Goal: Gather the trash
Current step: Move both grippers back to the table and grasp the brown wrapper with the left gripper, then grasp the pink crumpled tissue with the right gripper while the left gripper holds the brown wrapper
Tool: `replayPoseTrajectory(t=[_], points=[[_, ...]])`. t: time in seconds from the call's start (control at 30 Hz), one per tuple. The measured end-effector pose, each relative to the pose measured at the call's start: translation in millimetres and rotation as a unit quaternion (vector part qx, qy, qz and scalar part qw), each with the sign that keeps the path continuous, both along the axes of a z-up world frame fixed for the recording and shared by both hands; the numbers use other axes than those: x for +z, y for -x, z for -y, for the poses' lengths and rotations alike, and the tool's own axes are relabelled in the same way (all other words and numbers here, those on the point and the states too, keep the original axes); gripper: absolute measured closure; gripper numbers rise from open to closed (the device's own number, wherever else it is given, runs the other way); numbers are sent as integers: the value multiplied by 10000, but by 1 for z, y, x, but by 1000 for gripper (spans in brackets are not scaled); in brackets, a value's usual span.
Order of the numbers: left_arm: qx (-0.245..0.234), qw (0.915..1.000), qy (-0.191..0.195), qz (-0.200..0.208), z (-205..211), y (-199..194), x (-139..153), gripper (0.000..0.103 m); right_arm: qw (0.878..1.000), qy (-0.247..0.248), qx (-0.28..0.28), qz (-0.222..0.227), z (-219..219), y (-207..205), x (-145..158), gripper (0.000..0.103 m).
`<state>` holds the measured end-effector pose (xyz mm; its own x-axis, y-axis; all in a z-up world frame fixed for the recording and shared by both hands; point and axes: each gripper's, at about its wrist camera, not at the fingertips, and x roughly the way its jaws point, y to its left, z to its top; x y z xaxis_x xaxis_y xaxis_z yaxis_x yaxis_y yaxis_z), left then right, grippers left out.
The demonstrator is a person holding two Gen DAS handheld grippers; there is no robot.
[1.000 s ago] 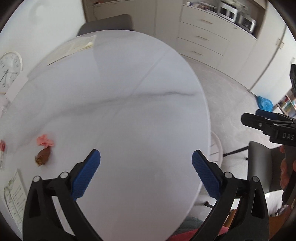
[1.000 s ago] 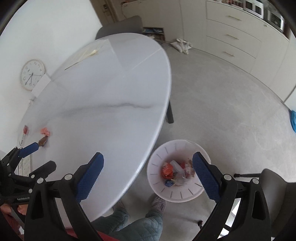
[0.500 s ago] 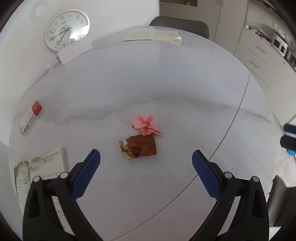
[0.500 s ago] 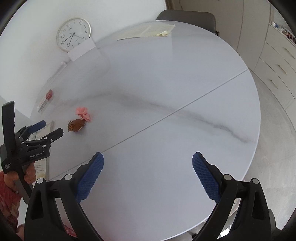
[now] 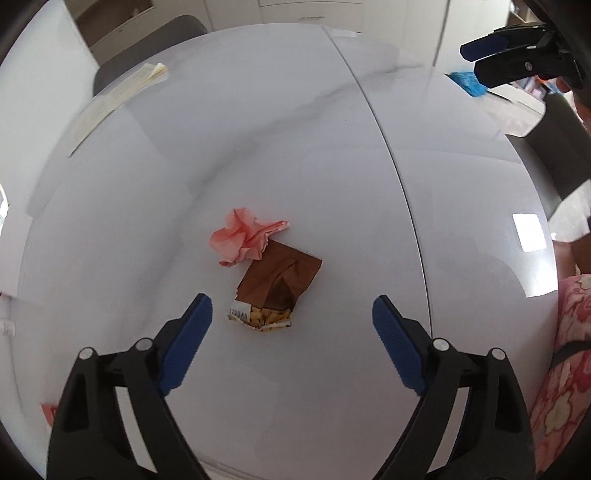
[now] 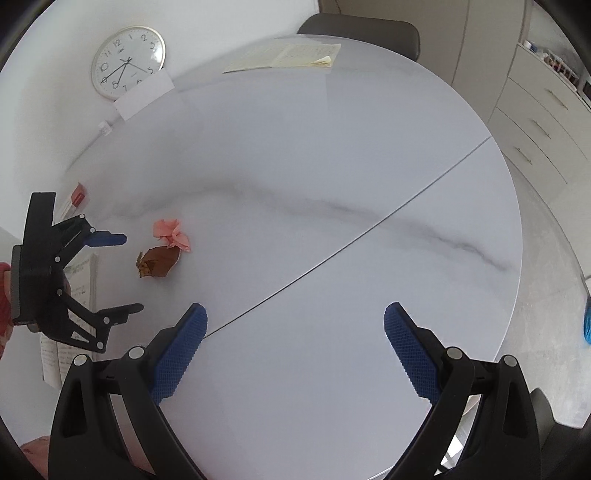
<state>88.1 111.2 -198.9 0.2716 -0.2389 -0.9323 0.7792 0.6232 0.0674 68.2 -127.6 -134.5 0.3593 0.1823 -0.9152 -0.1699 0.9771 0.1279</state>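
Lying flat on the white marble-patterned table [image 5: 369, 369], the brown snack wrapper [image 5: 275, 288] has its torn, printed end toward the near edge and its brown end toward the far side. A crumpled pink paper [image 5: 243, 240] sits at the wrapper's far-left corner, touching or overlapping it. Both items rest left of the seam [image 5: 388, 166] that divides the tabletop. The left gripper [image 5: 291, 317] points steeply down at the table just near of the wrapper; its jaws have just been closing slightly but stand wide apart, and the blue pads [image 5: 188, 339] touch nothing. The wrapper's near end falls between the two fingertips in the left wrist view, closer to the left one; no contact is visible. In the right wrist view the same wrapper [image 6: 157, 262] and pink paper [image 6: 171, 236] lie at the left part of the table, with the left gripper [image 6: 129, 275] beside them. The right gripper [image 6: 295, 321] is over bare tabletop near the seam, well apart from the trash, with its jaws wide apart and nothing between them. Farther out, an open booklet [image 6: 288, 55] lies at the far edge, a small red-and-white box [image 6: 75, 197] at the left edge, and printed sheets [image 6: 79, 280] under the left gripper. A wall clock [image 6: 127, 61] leans behind the table, and a grey chair [image 6: 358, 31] stands at the far side.
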Motion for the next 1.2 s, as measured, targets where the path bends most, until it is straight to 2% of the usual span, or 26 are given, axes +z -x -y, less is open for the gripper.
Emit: replayPoseTrajectory(t=[0.23,0.37,0.57,0.7,0.83,0.97,1.1,1.2], points=[[-649,9969,241,-367,-4,-18,-20,46,9976,122,-635,-244,-8,21,-13,7],[-771,9951,401,-477,-4,-23,-29,61,9958,118,-844,-323,-10,22,-15,7],[-736,9944,596,-460,-4,-22,-30,74,9963,109,-770,-353,-20,14,-16,7],[-660,9947,680,-403,-4,-18,-29,75,9979,80,-547,-330,-34,4,-16,7],[-363,9954,798,-388,-8,-16,-23,76,9996,-64,-134,-221,-56,-13,-15,7],[216,9951,901,-352,-18,-8,-11,76,9978,-303,577,-125,-88,-44,-22,7],[959,9886,1102,-359,-30,8,5,76,9907,-495,1260,-137,-129,-75,-38,8],[1496,9811,1172,-356,-36,23,14,76,9841,-529,1681,-237,-160,-90,-56,18]])
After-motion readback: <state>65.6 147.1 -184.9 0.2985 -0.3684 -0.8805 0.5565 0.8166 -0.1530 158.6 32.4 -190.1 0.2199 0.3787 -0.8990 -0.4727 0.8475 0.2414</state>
